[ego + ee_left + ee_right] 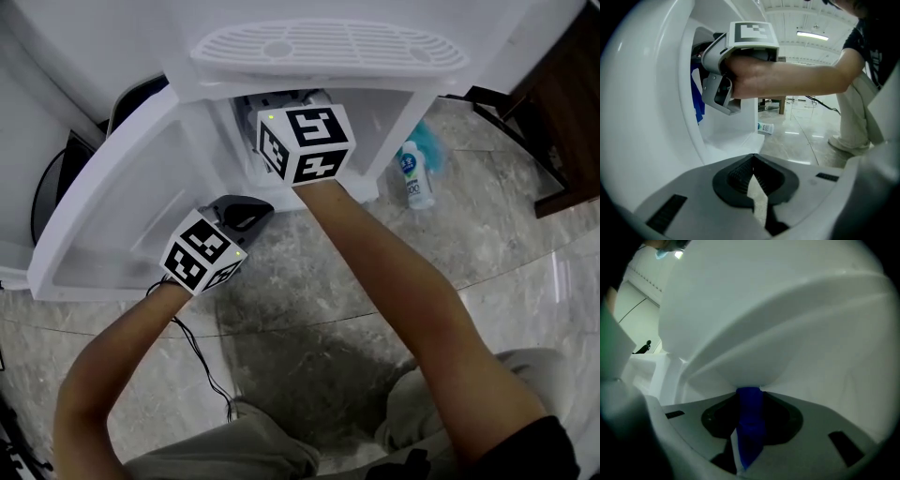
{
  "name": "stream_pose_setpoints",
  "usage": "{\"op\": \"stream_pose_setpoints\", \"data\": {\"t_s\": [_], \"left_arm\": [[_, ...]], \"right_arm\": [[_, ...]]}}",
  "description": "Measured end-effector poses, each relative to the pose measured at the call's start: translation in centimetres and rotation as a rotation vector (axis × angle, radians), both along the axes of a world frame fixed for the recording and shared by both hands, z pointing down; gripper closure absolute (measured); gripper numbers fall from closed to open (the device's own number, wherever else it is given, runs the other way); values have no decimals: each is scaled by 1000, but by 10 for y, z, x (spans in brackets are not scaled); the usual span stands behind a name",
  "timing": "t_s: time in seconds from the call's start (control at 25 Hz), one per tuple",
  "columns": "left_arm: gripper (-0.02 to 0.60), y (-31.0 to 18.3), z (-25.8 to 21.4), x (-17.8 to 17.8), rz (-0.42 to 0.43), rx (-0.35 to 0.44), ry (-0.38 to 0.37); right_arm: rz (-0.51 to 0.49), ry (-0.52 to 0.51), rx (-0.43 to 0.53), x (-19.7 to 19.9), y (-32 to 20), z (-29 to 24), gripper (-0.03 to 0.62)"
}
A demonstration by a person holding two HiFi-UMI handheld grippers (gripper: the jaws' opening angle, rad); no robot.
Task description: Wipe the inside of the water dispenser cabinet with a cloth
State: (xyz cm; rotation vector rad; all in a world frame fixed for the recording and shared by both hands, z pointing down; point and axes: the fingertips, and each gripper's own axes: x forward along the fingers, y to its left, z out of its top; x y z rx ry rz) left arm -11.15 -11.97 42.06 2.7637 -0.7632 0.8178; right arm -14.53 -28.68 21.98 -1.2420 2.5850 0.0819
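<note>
White cabinet wall meets blue cloth, lengthwise along right tongs clamping it; left tongs closed, empty.

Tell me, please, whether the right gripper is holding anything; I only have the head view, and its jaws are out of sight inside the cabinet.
Observer: Yes, the right gripper is shut on a blue cloth.
Operator: Thank you. Does the cloth touch anything?
Observer: Its bunched end meets a white inner surface of the cabinet just past the jaw tips.
Operator: And is the left gripper holding something?
Observer: No, the left gripper is shut and empty; only floor shows past its jaws.
</note>
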Motion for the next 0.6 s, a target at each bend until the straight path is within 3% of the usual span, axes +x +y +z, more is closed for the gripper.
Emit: {"op": "stream_pose_setpoints", "data": {"t_s": [0.36,0.6], "left_arm": [[574,7,-2,-14,-21,-3,-4],[574,5,2,-4,4,-9,-2]], "right_arm": [[47,109,20,-5,-38,3,496],[48,46,38,-2,-7,1,496]]}}
